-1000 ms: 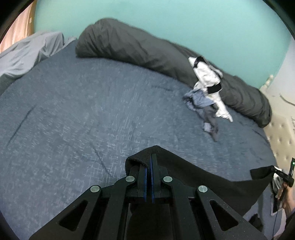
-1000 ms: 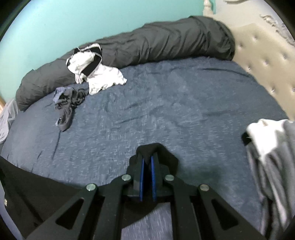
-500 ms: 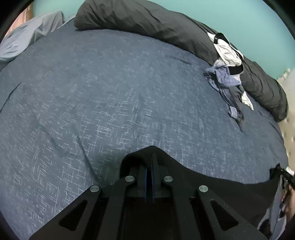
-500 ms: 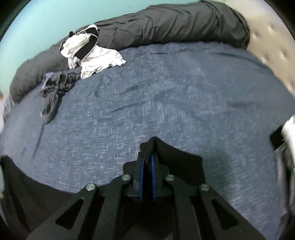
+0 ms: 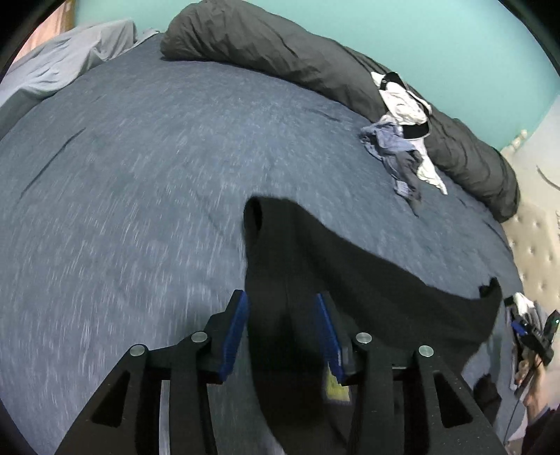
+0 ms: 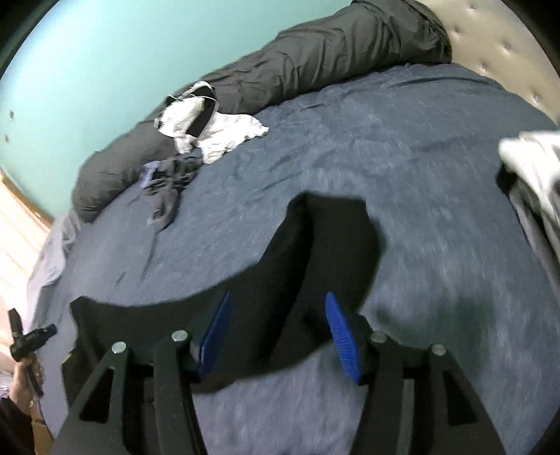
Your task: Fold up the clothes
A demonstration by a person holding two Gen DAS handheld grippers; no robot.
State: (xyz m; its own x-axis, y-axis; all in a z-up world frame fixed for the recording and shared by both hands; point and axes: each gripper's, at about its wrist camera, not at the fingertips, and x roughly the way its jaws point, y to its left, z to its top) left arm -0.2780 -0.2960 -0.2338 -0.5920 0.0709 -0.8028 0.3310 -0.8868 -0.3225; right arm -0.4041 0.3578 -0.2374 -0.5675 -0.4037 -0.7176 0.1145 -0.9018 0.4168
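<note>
Both jaws spread: my left gripper (image 5: 282,315) and right gripper (image 6: 276,318) each straddle the black garment (image 5: 350,266) without pinching. It lies flat on the blue bedspread (image 5: 140,157), stretching between them

Both grippers' fingers (image 5: 238,329) (image 6: 341,332) opened, releasing the black garment (image 5: 350,266) onto the bed

This is a bedroom in a home. A wide bed (image 5: 147,168) with a dark blue cover fills most of both views. A rolled dark grey duvet (image 5: 280,52) lies along its far edge, against a turquoise wall (image 5: 437,31). A buttoned, padded beige headboard (image 6: 490,38) stands at the right end. Crumpled clothes (image 5: 402,140) lie loose on the cover near the duvet, and a pale grey sheet (image 5: 63,66) is bunched at the far left.
</note>
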